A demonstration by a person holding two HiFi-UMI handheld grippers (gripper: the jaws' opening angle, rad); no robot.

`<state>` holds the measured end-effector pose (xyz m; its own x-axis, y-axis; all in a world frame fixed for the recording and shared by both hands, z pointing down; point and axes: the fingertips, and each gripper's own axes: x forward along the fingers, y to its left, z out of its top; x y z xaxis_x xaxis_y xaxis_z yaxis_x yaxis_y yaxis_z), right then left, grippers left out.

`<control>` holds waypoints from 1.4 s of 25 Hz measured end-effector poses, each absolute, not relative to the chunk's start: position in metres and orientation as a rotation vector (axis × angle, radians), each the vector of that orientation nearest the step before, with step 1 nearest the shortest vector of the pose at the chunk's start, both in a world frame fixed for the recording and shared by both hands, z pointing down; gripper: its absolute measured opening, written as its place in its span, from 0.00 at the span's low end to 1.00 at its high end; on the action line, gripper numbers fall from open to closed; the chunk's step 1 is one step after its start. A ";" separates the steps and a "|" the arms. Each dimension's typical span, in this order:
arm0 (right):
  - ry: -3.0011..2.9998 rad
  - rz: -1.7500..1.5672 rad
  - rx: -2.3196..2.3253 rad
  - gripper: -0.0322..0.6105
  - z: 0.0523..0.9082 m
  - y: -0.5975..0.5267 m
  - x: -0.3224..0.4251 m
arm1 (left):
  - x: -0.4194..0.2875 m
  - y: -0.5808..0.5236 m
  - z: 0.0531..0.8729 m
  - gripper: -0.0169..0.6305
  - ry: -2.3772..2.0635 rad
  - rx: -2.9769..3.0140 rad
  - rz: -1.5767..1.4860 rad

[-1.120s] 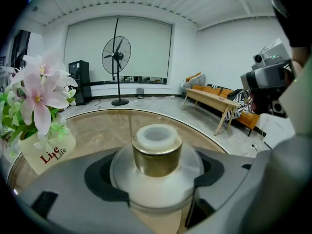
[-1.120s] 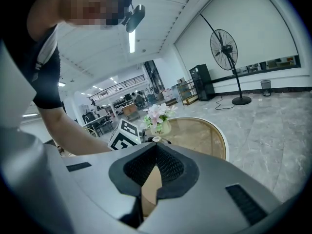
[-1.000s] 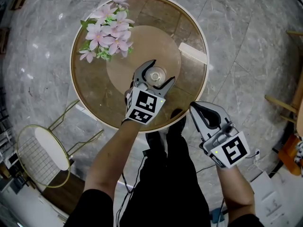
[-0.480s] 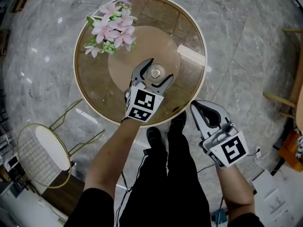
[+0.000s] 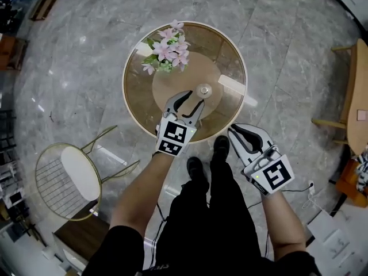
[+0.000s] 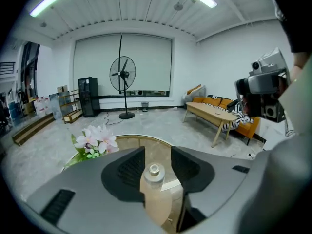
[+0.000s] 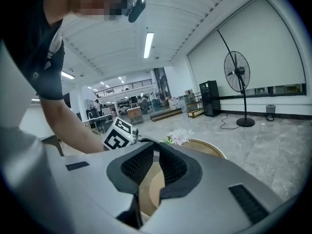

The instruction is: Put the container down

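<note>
The container, a small pale bottle with a round cap, stands upright on the round glass-topped table. My left gripper hovers just short of it, over the table's near side. In the left gripper view the bottle shows in the gap of that gripper. Its jaws have just been closing, and the pads stand clear of the bottle. My right gripper hangs off the table's near right edge with its jaws together on nothing; in its own view this gripper looks across the table.
Pink flowers sit on the table's far left and a white strip lies at its right edge. A wire chair stands at lower left, a wooden bench at right. The person's shoes are beside the table.
Both grippers have risen and drawn back from the table. The left one has come off the bottle, which stays standing, and its jaws are narrower. The table looks smaller and farther.
</note>
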<state>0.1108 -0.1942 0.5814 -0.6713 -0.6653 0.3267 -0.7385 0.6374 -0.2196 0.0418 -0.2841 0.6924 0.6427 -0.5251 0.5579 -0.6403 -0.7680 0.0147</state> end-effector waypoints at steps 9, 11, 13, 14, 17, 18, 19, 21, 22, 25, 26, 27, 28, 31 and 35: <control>-2.628 0.555 1.180 0.21 0.469 -0.151 0.076 | 0.000 -0.224 0.566 0.13 -0.849 2.621 0.749; -2.629 0.566 1.163 0.21 0.453 -0.139 0.071 | -0.010 -0.213 0.540 0.15 -0.861 2.638 0.724; -2.643 0.561 1.163 0.21 0.435 -0.128 0.065 | -0.018 -0.202 0.509 0.17 -0.869 2.665 0.638; -2.650 0.554 1.167 0.21 0.427 -0.124 0.062 | -0.022 -0.196 0.493 0.17 -0.875 2.673 0.583; -2.659 0.529 1.187 0.20 0.401 -0.108 0.054 | -0.034 -0.178 0.450 0.17 -0.921 2.668 0.470; -2.663 0.526 1.189 0.19 0.394 -0.101 0.051 | -0.038 -0.171 0.435 0.17 -0.936 2.668 0.433; -2.666 0.528 1.194 0.18 0.386 -0.095 0.048 | -0.042 -0.163 0.421 0.17 -0.944 2.671 0.389; -2.677 0.521 1.200 0.17 0.371 -0.083 0.039 | -0.052 -0.146 0.395 0.17 -0.936 2.683 0.306; -2.687 0.509 1.198 0.16 0.364 -0.077 0.033 | -0.058 -0.137 0.385 0.17 -0.930 2.691 0.283; -2.714 0.460 1.170 0.13 0.343 -0.067 0.017 | -0.075 -0.116 0.368 0.12 -0.959 2.727 0.313; -2.722 0.444 1.156 0.12 0.337 -0.066 0.012 | -0.081 -0.112 0.364 0.08 -0.989 2.737 0.347; -2.727 0.428 1.147 0.11 0.331 -0.067 0.009 | -0.087 -0.109 0.360 0.06 -1.023 2.741 0.382; -2.730 0.414 1.144 0.09 0.325 -0.068 0.007 | -0.093 -0.107 0.356 0.05 -1.054 2.739 0.407; -2.749 0.384 1.154 0.08 0.308 -0.071 0.007 | -0.103 -0.102 0.337 0.05 -1.132 2.736 0.404; -2.802 0.361 1.153 0.07 0.290 -0.071 0.020 | -0.106 -0.102 0.310 0.05 -1.277 2.743 0.346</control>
<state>0.0202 -0.0714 0.2900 -0.7110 -0.6818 0.1721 -0.7032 0.6872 -0.1825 -0.1056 -0.1022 0.3101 0.6236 -0.7425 0.2445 -0.7643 -0.6448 -0.0088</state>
